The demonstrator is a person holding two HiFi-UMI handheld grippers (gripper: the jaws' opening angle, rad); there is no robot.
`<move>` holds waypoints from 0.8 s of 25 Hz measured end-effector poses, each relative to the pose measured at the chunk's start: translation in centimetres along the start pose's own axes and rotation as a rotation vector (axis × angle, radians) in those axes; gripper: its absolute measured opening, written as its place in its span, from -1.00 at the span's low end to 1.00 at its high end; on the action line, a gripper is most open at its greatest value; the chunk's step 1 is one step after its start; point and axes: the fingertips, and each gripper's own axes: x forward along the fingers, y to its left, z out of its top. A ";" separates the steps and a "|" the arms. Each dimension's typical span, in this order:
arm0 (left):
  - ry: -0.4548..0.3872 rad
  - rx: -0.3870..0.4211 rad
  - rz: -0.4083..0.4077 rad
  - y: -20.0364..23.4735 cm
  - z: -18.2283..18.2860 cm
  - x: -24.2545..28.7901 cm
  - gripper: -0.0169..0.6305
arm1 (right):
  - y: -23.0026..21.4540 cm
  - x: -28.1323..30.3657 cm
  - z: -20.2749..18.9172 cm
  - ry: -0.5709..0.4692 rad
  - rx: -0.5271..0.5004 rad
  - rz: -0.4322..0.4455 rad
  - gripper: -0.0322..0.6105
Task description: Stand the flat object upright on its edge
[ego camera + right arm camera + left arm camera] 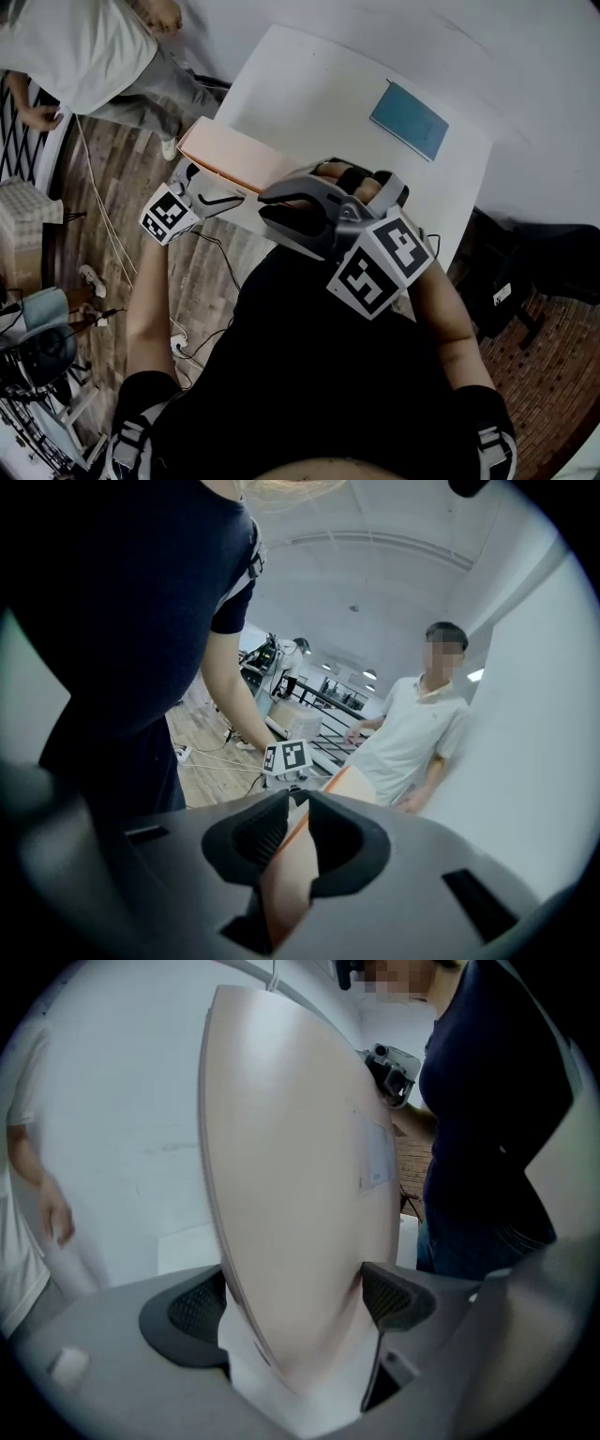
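Though lifted off its face, not yet left standing alone; rated as mid-task. Found board (230, 159) at near left edge of table (309, 84), up on a long edge, broad face leaning. Cannot tell whether lower edge rests on tabletop. Noted right gripper (295, 803) pressed together on one end, pinching thin edge between pads. Noted left gripper (298, 1299) spread wide around other end, with board between jaws but not clearly clamped. Left to do, by estimate: seat edge square on table, test balance, release right pinch, withdraw both. Recorded board as thin, rigid, rectangular; pale peach matte face, orange line along edge, faint pale label on one face.
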 end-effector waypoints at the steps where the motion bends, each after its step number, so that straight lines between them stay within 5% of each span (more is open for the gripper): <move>1: -0.015 -0.007 0.016 -0.1 0.0 0.0 0.49 | 0.1 0.0 -0.2 0.011 -0.013 -0.002 -0.69; 4: -0.065 -0.040 0.053 -0.7 0.5 0.3 0.48 | 0.3 0.3 -2.0 0.088 -0.032 -0.012 -0.21; 7: -0.092 -0.053 0.096 -1.1 0.8 0.6 0.48 | -0.2 0.2 -3.9 0.166 0.013 -0.045 0.03; 17: -0.149 -0.069 0.239 -2.4 1.6 1.4 0.47 | -3.4 -1.3 -7.4 0.277 0.296 -0.224 0.16; 20: -0.151 -0.052 0.265 -2.5 1.6 1.5 0.47 | -3.4 -1.3 -8.4 0.328 0.360 -0.170 0.17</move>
